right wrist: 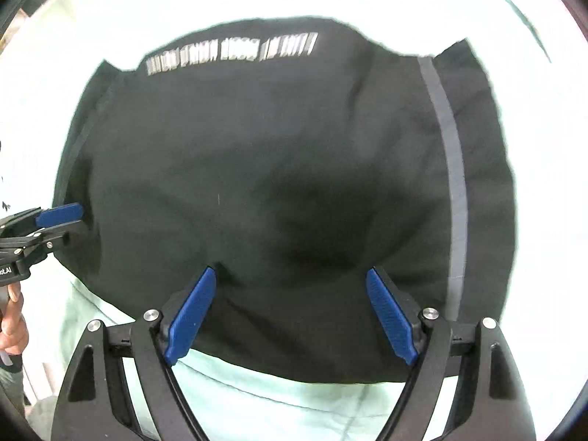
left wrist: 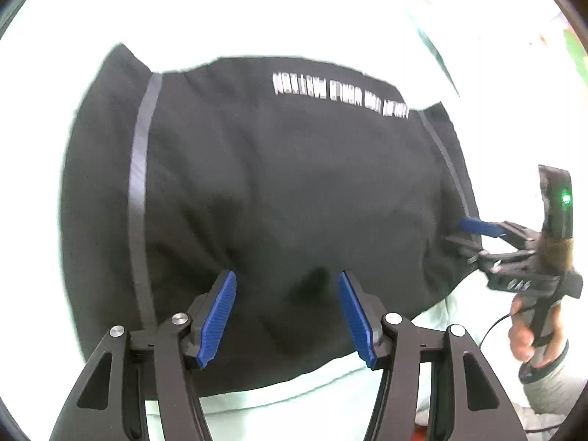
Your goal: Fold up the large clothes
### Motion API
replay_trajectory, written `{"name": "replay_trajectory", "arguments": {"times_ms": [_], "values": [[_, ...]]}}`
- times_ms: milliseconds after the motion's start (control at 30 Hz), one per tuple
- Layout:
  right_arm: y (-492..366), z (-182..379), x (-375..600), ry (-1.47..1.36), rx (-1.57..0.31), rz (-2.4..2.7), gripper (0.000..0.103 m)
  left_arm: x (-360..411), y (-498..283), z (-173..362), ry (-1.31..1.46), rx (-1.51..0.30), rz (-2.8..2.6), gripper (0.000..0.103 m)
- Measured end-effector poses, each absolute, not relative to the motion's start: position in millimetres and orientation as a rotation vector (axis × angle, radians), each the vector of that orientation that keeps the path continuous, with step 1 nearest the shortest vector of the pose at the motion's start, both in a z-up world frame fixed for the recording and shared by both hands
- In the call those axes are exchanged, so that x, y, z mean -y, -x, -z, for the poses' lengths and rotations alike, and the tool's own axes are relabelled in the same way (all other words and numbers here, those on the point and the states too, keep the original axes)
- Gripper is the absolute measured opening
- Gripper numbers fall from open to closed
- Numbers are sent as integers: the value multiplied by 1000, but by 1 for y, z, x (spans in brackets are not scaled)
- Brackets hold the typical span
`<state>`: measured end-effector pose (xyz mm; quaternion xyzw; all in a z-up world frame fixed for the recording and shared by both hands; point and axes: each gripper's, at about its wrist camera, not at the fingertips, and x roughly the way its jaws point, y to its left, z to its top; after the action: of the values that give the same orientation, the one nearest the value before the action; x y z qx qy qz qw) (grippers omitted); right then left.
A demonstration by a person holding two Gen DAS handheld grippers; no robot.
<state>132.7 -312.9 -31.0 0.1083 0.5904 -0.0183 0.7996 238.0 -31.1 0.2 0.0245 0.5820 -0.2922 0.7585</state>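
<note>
Left wrist view shows the black garment (left wrist: 264,191) spread across the middle of the frame on a pale green sheet (left wrist: 294,386), printed lettering at its upper edge, grey stripes down both sides. It looks partly folded into a compact block; at least 1 further fold seems left. Both tools stand released, holding nothing: the left hand-held gripper (left wrist: 286,316) hovers over the near hem, the right hand-held gripper (right wrist: 290,312) likewise, lower centre.

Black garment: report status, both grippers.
Left gripper open, right gripper open, nothing held. Black garment flat on pale cloth. Nothing in the way.
</note>
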Motion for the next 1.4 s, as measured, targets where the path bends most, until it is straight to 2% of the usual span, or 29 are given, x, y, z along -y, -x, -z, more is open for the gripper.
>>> {"name": "replay_trajectory", "arguments": {"times_ms": [200,333,400,500,700,767,900,1033,1100,1167,1267,1333,1400], "values": [[-115,-92,351,-61,-912,323,86,-16,-267,-68,-10,-1102,550,60],[-110,-145,372,-8,-733,472,93,-48,-289,-86,18,-1054,478,60],[-109,-149,387,-31,-716,446,96,-62,-297,-83,20,-1063,451,61],[-119,-118,415,-125,-875,360,97,-67,-309,-65,32,-1110,446,62],[-132,12,468,-498,-1176,240,96,-72,-335,13,176,-1273,452,63],[-124,42,478,-573,-1212,224,92,-75,-339,31,192,-1310,434,63],[-120,84,492,-674,-1230,191,91,-81,-352,62,266,-1353,439,63],[-119,103,497,-740,-1232,112,91,-87,-365,91,437,-1415,515,64],[-120,110,500,-752,-1230,85,93,-83,-370,107,500,-1446,553,68],[-121,120,505,-794,-1234,66,99,-77,-372,124,576,-1482,593,70],[-119,137,509,-880,-1220,35,103,-69,-371,136,612,-1486,619,71],[-118,138,507,-892,-1213,18,103,-68,-366,132,612,-1463,651,59],[-115,132,505,-883,-1202,-23,91,-70,-358,122,604,-1429,697,45]]}}
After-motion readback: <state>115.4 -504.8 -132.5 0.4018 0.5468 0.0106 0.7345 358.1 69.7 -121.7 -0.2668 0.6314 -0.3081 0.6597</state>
